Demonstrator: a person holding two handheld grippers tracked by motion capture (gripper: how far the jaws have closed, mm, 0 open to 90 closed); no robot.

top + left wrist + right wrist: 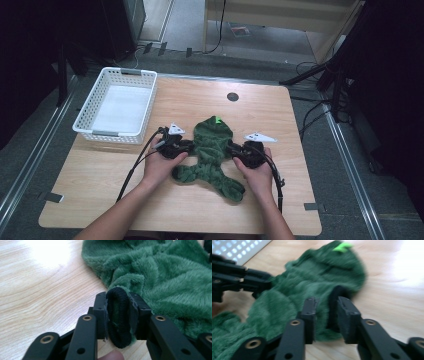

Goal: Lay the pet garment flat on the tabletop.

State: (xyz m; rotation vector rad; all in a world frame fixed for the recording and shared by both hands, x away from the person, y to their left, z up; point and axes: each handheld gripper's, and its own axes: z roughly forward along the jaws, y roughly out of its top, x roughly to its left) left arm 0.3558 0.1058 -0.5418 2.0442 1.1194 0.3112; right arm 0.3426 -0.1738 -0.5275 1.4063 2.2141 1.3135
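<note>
Gripping green plush garment, left gripper, right gripper clamped on cuffs, white basket nearby.

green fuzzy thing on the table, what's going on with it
A person is handling a small green plush garment on the wooden table, one tool in each hand. The left tool is shut on a black ribbed cuff at the garment's edge. The right tool has its jaws around the opposite side, on another dark cuff. The white perforated plastic basket sits empty at the table's far left corner.
</note>
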